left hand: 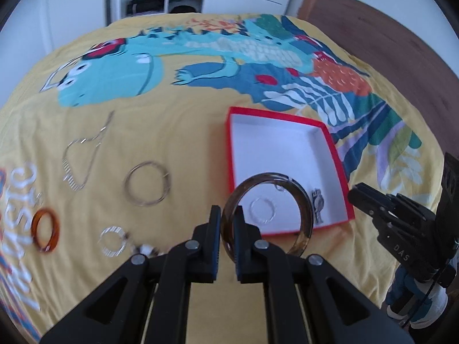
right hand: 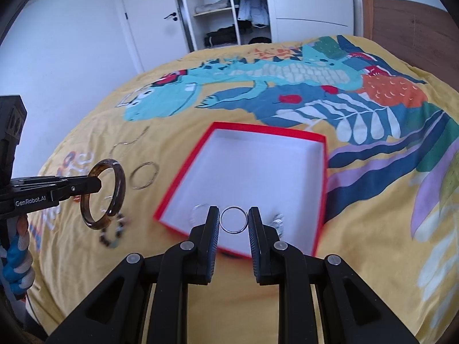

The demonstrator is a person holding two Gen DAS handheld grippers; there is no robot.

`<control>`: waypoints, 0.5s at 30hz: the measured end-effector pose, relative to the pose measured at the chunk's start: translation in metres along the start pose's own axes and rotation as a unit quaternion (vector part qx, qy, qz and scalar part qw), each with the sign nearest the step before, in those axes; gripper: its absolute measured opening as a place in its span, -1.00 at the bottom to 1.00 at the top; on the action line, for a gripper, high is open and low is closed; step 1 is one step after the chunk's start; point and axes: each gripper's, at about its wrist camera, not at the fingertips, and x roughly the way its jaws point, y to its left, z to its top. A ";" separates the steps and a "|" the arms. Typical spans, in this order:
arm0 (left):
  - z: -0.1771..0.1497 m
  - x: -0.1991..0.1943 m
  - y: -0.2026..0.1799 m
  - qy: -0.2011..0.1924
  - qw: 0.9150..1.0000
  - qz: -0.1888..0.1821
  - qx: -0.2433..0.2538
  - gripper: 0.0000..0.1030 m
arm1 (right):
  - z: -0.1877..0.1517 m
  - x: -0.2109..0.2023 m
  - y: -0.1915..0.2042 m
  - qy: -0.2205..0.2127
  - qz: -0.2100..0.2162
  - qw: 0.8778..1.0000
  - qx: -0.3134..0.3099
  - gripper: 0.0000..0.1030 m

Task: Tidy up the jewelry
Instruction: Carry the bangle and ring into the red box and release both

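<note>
My left gripper (left hand: pixel 228 223) is shut on a brown tortoiseshell bangle (left hand: pixel 298 197), held above the near left corner of the red box (left hand: pixel 335 154); it also shows in the right wrist view (right hand: pixel 119 183). My right gripper (right hand: pixel 233 219) holds a thin silver ring (right hand: pixel 233 219) between its fingers over the near edge of the red box (right hand: pixel 321 189). In the box lie a clear ring (left hand: pixel 262 210) and a small metal charm (left hand: pixel 318 205). On the bedspread lie silver bangles (left hand: pixel 147 183), a necklace (left hand: pixel 77 160), an amber ring (left hand: pixel 46 233) and a clear hoop (left hand: pixel 113 240).
The yellow dinosaur bedspread (left hand: pixel 172 132) covers the bed. A beaded bracelet (right hand: pixel 113 233) lies left of the box. A wooden headboard (right hand: pixel 407 28) stands at the right, a wardrobe with shelves (right hand: pixel 218 11) behind. The right gripper's body (left hand: pixel 401 229) sits right of the box.
</note>
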 end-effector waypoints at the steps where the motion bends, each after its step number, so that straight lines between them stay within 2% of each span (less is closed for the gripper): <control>1: 0.007 0.011 -0.008 0.004 1.000 0.001 0.009 -0.86 | 0.004 0.010 -0.008 0.004 -0.003 1.000 0.001 -0.61; 8: 0.032 0.084 -0.041 0.028 0.998 0.023 0.050 -0.86 | 0.023 0.068 -0.042 0.038 -0.013 0.999 -0.014 -0.61; 15: 0.034 0.126 -0.045 0.038 0.994 0.066 0.082 -0.86 | 0.031 0.106 -0.050 0.067 -0.016 0.997 -0.041 -0.61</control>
